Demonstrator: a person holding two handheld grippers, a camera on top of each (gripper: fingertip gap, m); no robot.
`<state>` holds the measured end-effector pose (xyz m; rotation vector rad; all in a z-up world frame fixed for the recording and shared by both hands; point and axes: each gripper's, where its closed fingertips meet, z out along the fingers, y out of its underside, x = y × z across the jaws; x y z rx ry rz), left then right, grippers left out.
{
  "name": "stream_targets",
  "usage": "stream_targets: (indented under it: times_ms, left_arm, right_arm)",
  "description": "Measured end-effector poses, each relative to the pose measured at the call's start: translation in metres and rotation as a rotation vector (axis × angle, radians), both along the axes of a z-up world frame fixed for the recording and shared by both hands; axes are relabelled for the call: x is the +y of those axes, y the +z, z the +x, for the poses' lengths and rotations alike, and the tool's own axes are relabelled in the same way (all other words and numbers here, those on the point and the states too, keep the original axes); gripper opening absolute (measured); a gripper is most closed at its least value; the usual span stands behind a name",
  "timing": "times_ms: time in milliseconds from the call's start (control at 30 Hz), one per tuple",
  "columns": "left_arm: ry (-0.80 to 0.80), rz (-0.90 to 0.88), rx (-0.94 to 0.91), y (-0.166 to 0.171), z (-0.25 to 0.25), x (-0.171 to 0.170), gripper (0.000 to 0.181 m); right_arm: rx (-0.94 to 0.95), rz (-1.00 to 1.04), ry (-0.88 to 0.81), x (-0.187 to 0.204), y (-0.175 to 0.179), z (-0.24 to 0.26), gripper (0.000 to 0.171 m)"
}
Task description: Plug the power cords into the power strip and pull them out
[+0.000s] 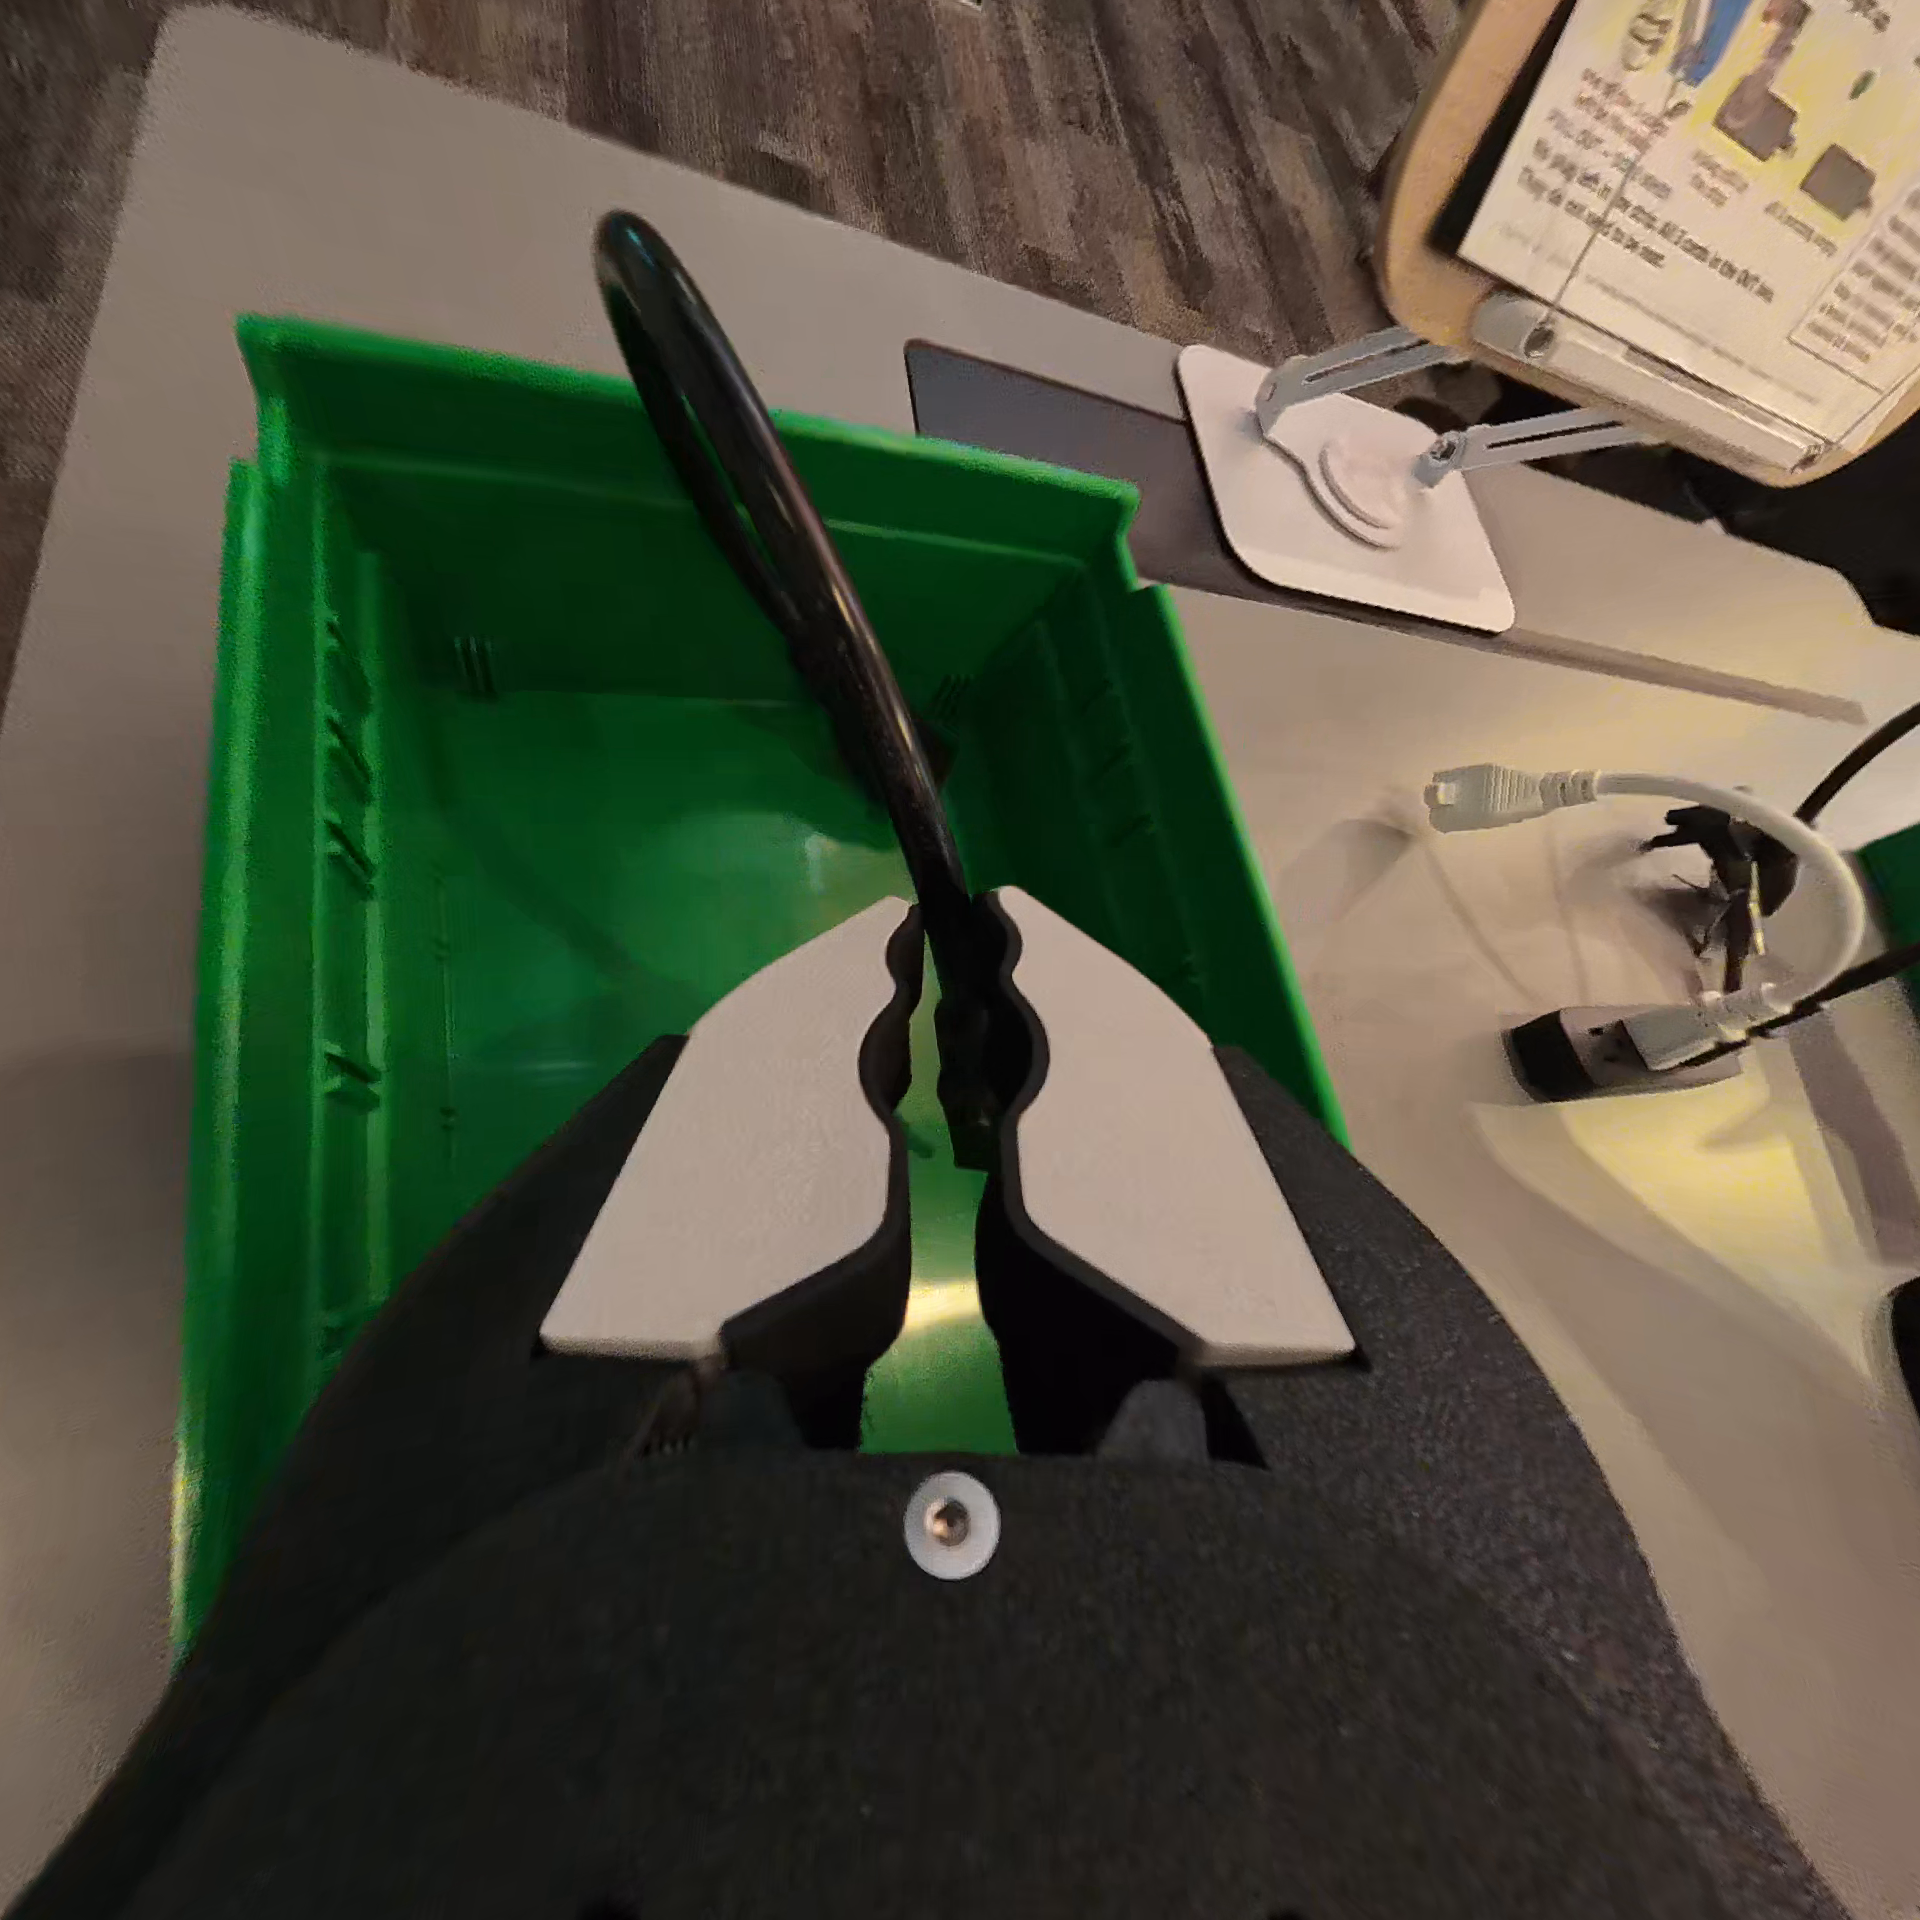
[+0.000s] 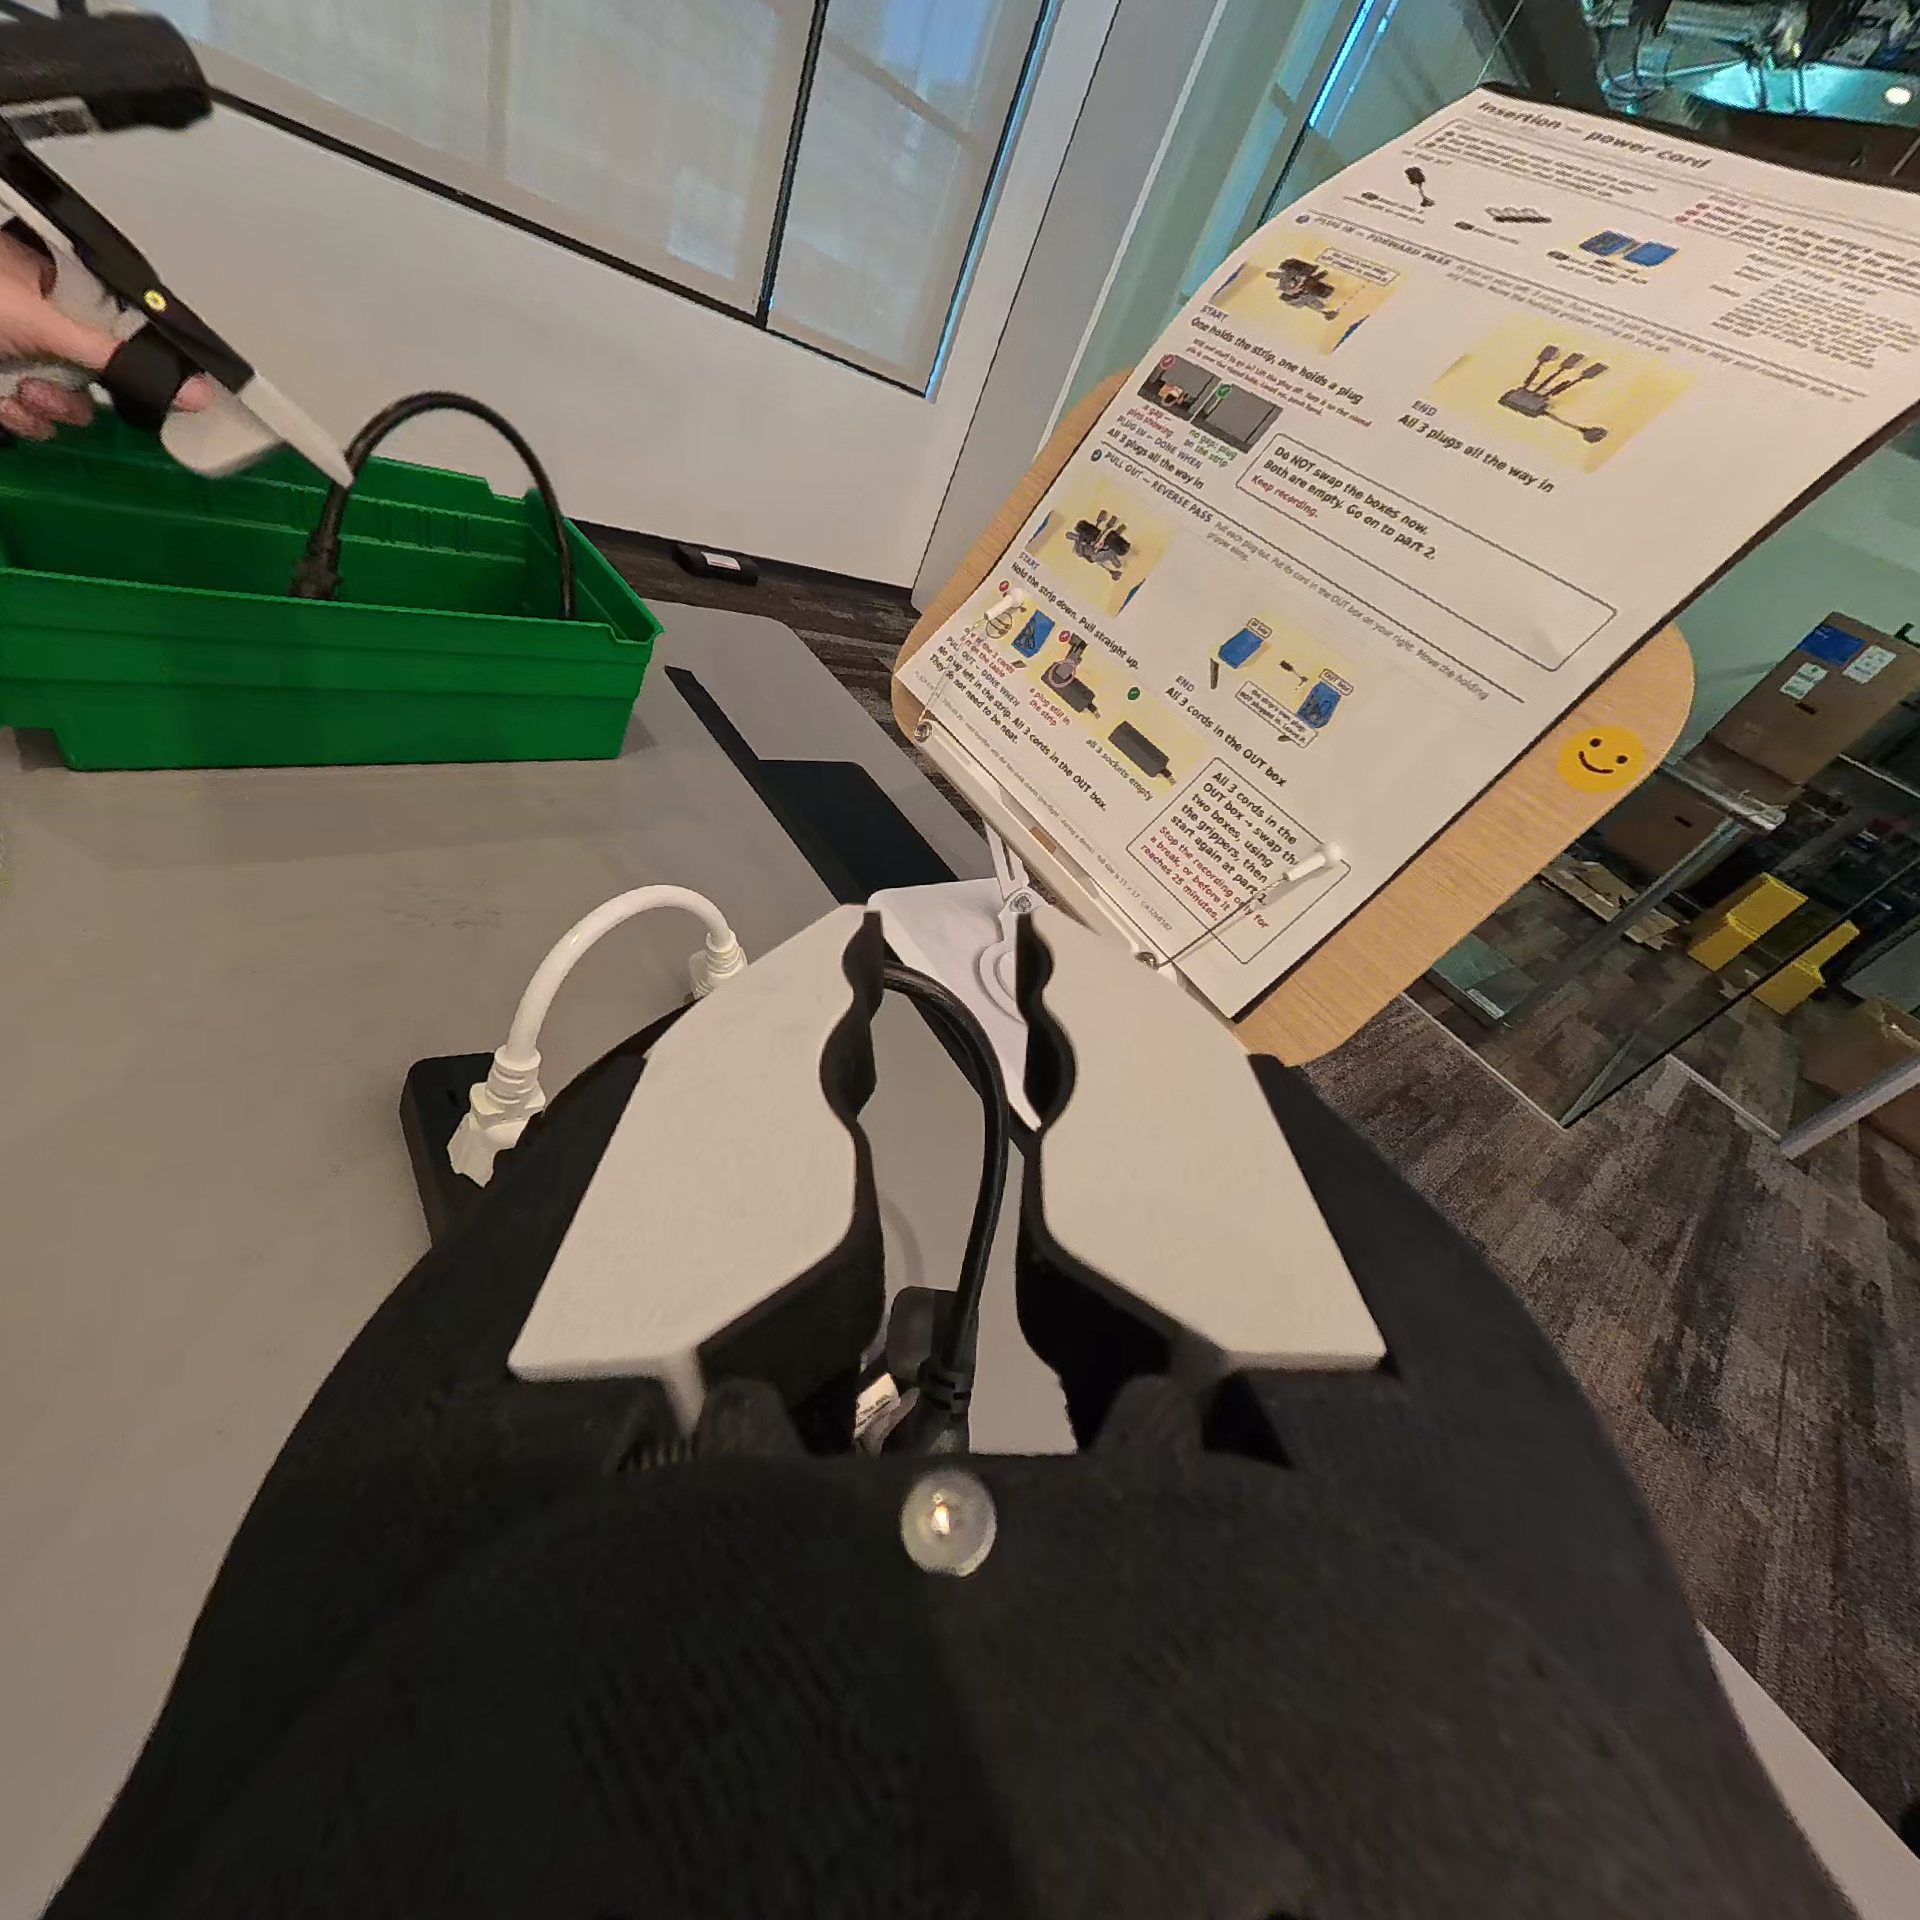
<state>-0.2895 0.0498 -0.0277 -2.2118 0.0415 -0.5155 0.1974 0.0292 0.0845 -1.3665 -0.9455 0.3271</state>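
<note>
Overhead, the left gripper's [image 1: 951,914] fingers clenched one black cord [image 1: 748,499] above the single green bin [image 1: 312,831]. The right gripper's [image 2: 940,930] fingers stood released over one power strip [image 2: 436,1132] on the desk [image 2: 208,1039], one white cord [image 2: 582,966] plugged in.

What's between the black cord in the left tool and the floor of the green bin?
Nothing visible. The left tool grips the black cord above the green bin, whose floor below looks bare; the cord's far end already dips inside.
</note>
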Motion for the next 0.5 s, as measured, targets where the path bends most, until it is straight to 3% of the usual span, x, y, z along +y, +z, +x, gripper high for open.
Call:
stream_targets:
  times_ms: [333,500]
  left_arm:
    - [-0.150,0.044,0.229,0.076,0.036,-0.016,0.009]
    - [-0.242,0.045,0.315,0.112,0.060,-0.029,0.009]
  right_arm:
    - [-0.041,-0.019,0.058,-0.001,-0.008,-0.022,0.025]
    - [-0.020,-0.037,0.202,-0.014,-0.006,-0.063,0.025]
